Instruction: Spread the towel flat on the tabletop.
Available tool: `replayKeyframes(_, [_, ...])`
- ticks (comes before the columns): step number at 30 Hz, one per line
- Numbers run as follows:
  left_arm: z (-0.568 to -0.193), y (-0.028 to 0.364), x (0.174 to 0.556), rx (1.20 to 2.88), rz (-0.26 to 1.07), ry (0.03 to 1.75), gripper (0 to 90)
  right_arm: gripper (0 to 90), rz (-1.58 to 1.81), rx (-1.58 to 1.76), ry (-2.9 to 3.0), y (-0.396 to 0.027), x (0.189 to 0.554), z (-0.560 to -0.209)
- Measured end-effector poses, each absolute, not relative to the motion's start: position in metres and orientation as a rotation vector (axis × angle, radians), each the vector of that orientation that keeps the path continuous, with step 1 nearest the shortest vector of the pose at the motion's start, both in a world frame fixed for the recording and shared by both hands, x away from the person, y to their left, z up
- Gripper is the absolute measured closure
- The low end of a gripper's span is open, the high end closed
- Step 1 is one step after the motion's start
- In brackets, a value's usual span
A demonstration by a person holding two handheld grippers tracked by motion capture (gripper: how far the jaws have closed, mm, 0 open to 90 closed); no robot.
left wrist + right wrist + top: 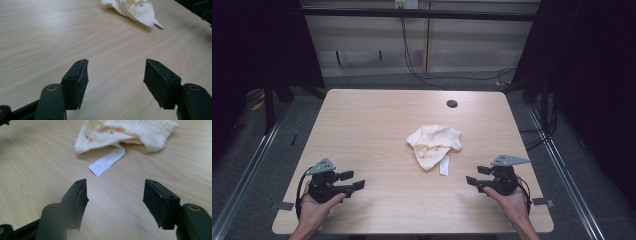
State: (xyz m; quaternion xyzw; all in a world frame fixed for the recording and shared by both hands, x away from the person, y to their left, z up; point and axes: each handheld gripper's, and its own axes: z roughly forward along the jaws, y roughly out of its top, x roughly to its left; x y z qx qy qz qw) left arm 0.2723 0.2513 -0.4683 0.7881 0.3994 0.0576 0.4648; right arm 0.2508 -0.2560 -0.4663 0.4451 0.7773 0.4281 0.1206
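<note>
My left gripper (355,180) sits in my left hand (314,210) near the table's (362,125) near left corner, its jaws spread wide and empty, nothing but bare wood between them. From above I see the grey three-cornered plate on top of it and the cable looping by my wrist. The left gripper view adds what the high view cannot: the flat black pads (81,85) up close, and the cloth (132,8) far off near that picture's top edge, with the tip of its white tag (158,24) poking out beside it.

The cloth (434,145) lies crumpled about the middle of the table, a little toward the right edge, a cream bundle with faint small prints. Its white tag (444,166) lies on the wood at the cloth's near side. Only from above do I see the dark round hole (452,104) in the table near the far edge.

My right gripper (473,176) rests in my right hand (512,202) near the near right corner, jaws released and holding nothing. The right gripper view brings the cloth (130,132) close: waffled weave, small orange and green marks, and the tag (107,161) lying flat just ahead of my jaws, apart from them.
</note>
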Motion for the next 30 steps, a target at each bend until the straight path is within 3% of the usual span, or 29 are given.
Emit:
replayKeyframes(18, [-0.469,0.251,0.273,1.951,0.171,0.989,34.9,44.5,1.32,1.253,2.289,-0.243,0.298,-0.451])
replayKeyframes(30, [-0.469,0.251,0.273,1.952,0.166,0.988,34.9,41.6,1.299,1.249,2.302,-0.228,0.344,-0.453])
